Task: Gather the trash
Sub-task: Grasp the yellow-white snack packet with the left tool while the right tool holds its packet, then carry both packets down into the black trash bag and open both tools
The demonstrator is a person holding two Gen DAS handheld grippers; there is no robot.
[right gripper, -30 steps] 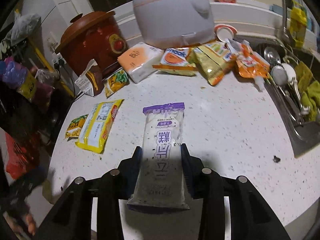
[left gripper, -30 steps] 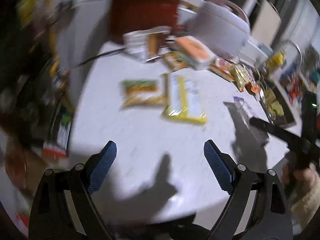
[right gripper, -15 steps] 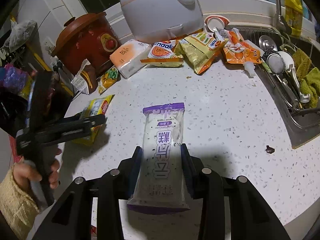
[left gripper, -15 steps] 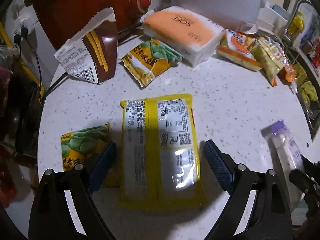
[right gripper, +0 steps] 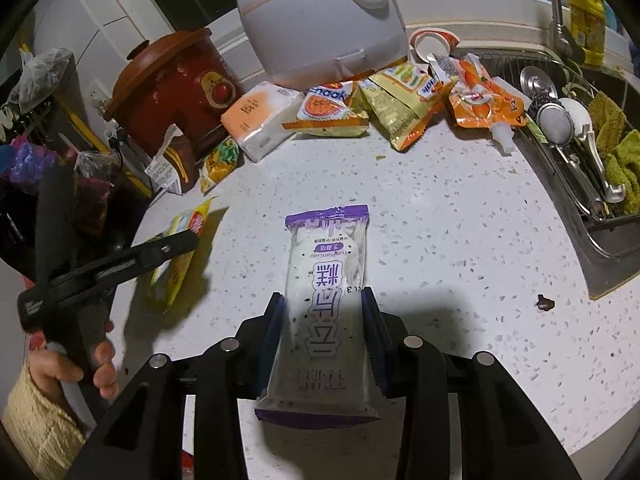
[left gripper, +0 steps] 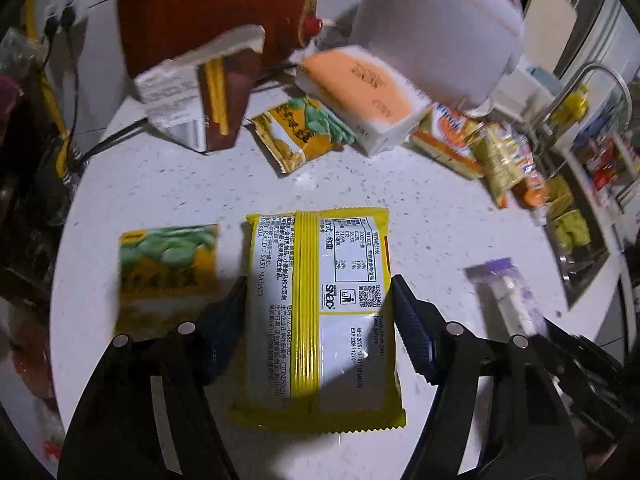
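The left gripper (left gripper: 318, 312) sits low in its frame, its jaws just closing in and now touching both edges of the yellow noodle packet (left gripper: 320, 312) lying flat on the speckled tabletop (left gripper: 420, 208). The right gripper (right gripper: 324, 328) pinches the purple-trimmed wrapper (right gripper: 326, 280). The green snack packet (left gripper: 168, 264) is motion-blurred, its print unreadable.

Grippers: two are showing, the left gripper (left gripper: 320, 312) and the right gripper (right gripper: 324, 320).
Cookers: two are standing, a red slow cooker (right gripper: 172, 80) and a white rice cooker (right gripper: 320, 20).
Green-and-yellow sachets: two are lying, one sachet (left gripper: 168, 268), another sachet (left gripper: 304, 132).
Yellow noodle packets: one yellow packet (left gripper: 320, 320).
Purple-edged wrappers: one purple wrapper (right gripper: 324, 300).
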